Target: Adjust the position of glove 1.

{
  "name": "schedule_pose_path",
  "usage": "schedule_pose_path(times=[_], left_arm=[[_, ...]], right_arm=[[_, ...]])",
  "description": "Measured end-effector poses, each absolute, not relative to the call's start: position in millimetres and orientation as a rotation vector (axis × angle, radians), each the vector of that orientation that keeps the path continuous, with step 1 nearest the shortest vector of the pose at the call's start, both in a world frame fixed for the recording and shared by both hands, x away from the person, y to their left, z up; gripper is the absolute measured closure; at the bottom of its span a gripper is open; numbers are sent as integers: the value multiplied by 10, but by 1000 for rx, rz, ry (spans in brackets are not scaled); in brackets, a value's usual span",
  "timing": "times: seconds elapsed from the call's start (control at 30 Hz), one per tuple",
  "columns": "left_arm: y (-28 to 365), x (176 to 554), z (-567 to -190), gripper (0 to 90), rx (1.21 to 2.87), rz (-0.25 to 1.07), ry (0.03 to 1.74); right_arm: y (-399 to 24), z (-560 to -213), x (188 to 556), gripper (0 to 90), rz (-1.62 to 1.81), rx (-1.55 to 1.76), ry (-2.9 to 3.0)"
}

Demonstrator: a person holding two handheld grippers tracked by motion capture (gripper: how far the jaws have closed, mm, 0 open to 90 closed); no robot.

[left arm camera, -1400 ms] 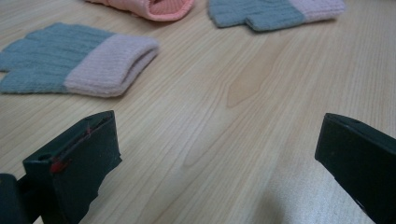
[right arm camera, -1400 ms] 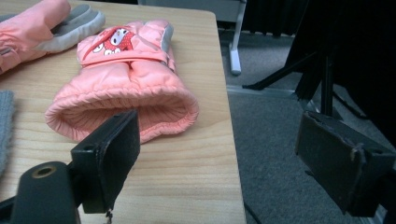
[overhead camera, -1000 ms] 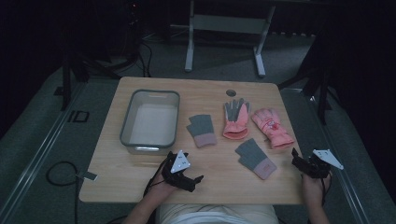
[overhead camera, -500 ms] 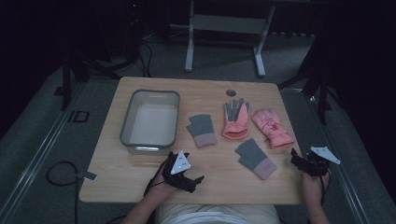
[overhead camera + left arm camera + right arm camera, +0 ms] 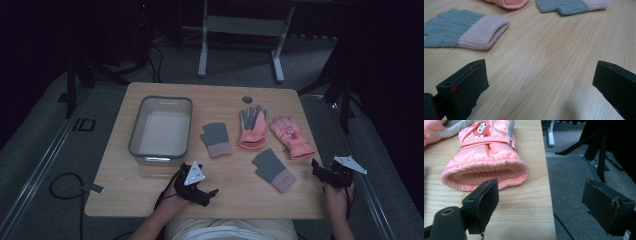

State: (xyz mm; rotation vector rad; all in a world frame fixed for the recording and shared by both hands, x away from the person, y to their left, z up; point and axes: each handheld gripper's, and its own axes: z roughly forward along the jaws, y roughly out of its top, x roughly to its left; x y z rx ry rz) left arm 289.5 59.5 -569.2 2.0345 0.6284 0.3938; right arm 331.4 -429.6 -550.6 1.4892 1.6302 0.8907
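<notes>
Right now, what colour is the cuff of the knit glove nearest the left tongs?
Pale pink cuff on a grey-blue knit glove; left gripper view shows it best.

Clear bin (image 5: 161,127) left on table (image 5: 150,180); desk frame (image 5: 240,30) behind.

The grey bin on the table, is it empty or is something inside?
Empty. In the high view the grey bin shows only its bare pale floor; all four gloves lie outside it on the table.
</notes>
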Motion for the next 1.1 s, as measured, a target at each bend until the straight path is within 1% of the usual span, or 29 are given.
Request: schedule_pose_path(times=[0.1,0.3,0.53,1.1], left_arm=[[598,2898,-5692,0,2033,392,631],[590,2891,-5693,0,2035,393,623],[587,2884,-5693,0,2032,396,621],[592,2889,-5693,0,2027,384,618]], right_arm=[[-4282,-5459,3316,138,881,1467,1652],[-4269,-5239,3299,138,917,1433,1628],[-4224,-5071,3335,137,902,1427,1624],[-3883,-4656,3474,136,934,1325,1641]])
